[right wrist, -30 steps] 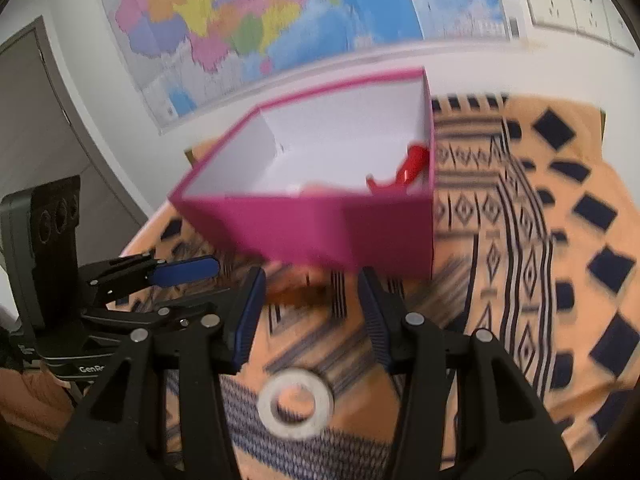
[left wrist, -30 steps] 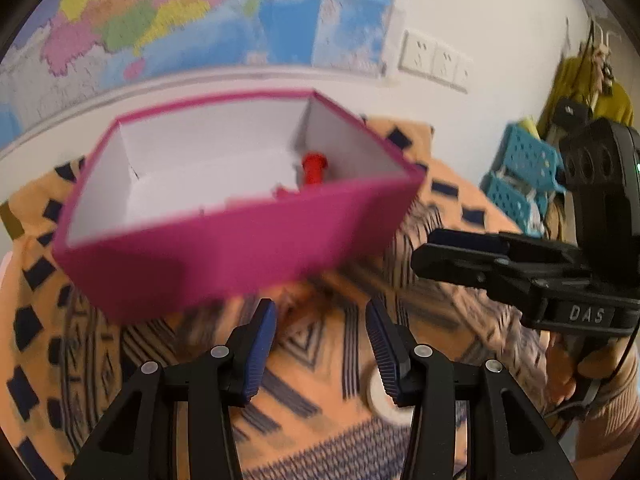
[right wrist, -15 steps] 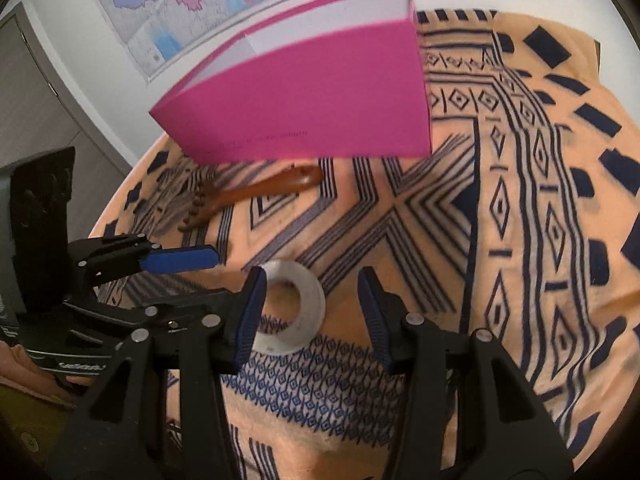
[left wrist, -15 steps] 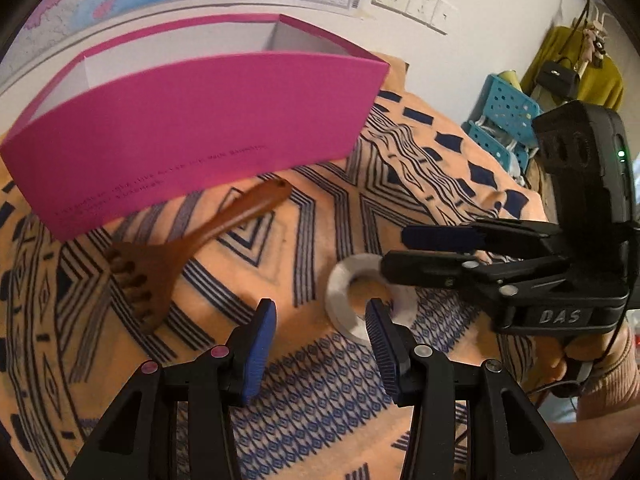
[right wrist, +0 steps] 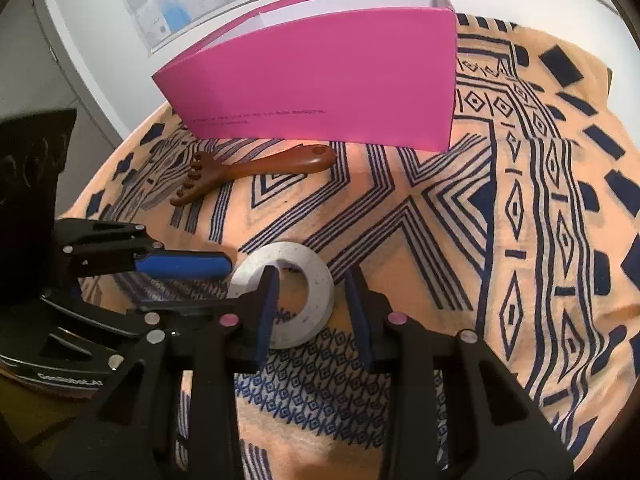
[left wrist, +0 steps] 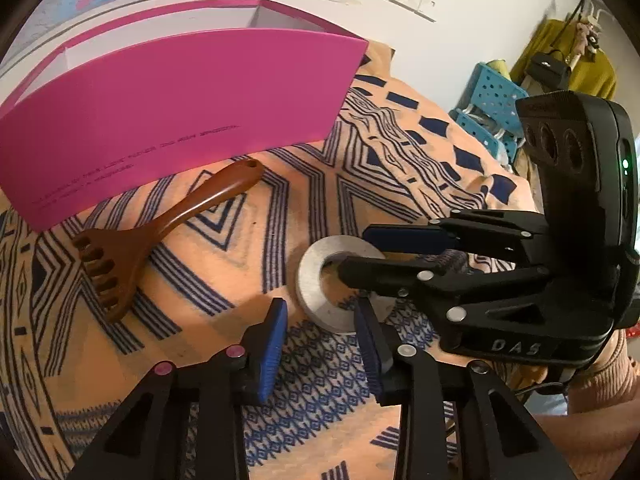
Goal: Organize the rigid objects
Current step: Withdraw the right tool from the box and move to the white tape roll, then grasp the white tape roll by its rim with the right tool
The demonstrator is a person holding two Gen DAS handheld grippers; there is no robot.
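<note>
Both grippers have come down together on a grey metal ring (right wrist: 284, 296) that lies flat on the orange patterned cloth (right wrist: 460, 240), in front of the pink box (right wrist: 320, 76). The box stands open at the top, so it looks like the place where the loose pieces are meant to go.

The right gripper (right wrist: 312, 312) straddles one side of the ring: one finger stands in the ring's hole and the other outside the rim. Its jaws have just been closing, with the ring's band between them, but a gap still shows beside the outer pad, so it is not yet a firm pinch.

The left gripper (left wrist: 320, 344) reaches the ring from the other side. Its jaws have also just been closing; they stand partly spread at the ring's near edge, one pad close to the rim, and whether it touches cannot be told.

A brown wooden rake-shaped massager (left wrist: 160, 232) (handle end near the box wall) lies untouched on the cloth, probably a later pick. Two grippers on one ring suggest it is heavy or slippery.
</note>
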